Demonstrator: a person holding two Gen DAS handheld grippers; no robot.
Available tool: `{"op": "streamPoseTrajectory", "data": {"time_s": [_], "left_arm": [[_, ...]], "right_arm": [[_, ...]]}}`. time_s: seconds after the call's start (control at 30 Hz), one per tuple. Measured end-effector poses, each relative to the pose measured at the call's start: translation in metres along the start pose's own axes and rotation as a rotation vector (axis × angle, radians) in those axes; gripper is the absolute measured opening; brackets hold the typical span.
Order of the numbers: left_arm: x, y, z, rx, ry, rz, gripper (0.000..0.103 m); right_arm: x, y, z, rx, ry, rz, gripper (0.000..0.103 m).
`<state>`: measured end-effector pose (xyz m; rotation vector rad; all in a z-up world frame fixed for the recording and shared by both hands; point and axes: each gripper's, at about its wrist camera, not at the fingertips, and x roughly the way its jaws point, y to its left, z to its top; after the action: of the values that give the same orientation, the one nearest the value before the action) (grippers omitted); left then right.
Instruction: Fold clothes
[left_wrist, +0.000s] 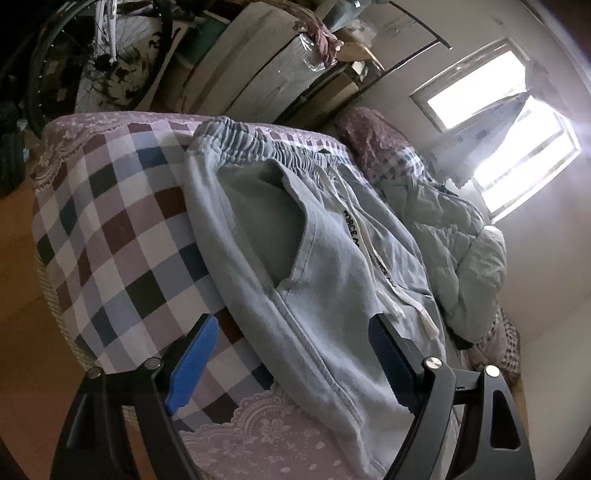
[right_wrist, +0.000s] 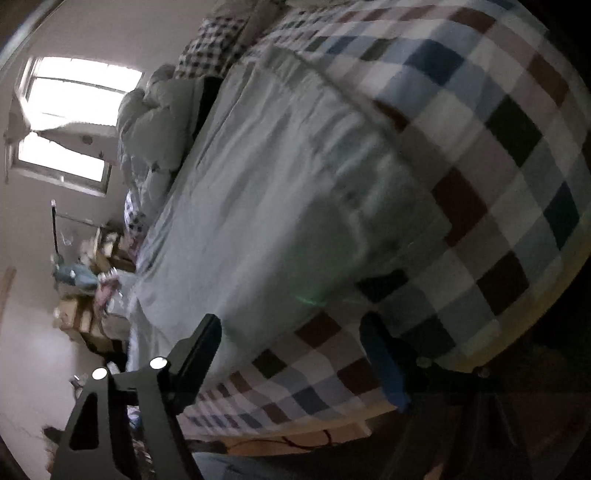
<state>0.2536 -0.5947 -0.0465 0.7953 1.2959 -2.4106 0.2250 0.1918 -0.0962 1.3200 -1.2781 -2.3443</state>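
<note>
Approach step: pale-blue drawstring trousers (left_wrist: 314, 236) lie flat on the checked bedspread (left_wrist: 122, 221), at my twelve o'clock. My left gripper (left_wrist: 291, 354) and right gripper (right_wrist: 291, 354) gape empty; next, I pinch an edge.

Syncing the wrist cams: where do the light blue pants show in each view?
Left wrist: pants run from top centre to bottom centre, waistband at top, lower part between the left gripper fingers.
Right wrist: pants fill the centre, their near edge just above the right gripper.
Shared landmark: the checked bedspread under the pants.
</note>
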Motion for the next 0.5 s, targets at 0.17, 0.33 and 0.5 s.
{"op": "streamPoseTrajectory", "data": {"time_s": [0.17, 0.33, 0.5], "left_arm": [[0.003, 0.001, 0.002, 0.001, 0.004, -0.003, 0.087], [0.002, 0.002, 0.003, -0.005, -0.006, -0.010, 0.087], [0.004, 0.004, 0.002, -0.004, -0.002, -0.013, 0.087]], "right_arm": [[-0.007, 0.009, 0.014, -0.009, -0.053, 0.049, 0.079], [-0.026, 0.035, 0.020, -0.044, -0.102, 0.111, 0.078], [-0.040, 0.051, 0.016, -0.071, -0.125, 0.151, 0.078]]}}
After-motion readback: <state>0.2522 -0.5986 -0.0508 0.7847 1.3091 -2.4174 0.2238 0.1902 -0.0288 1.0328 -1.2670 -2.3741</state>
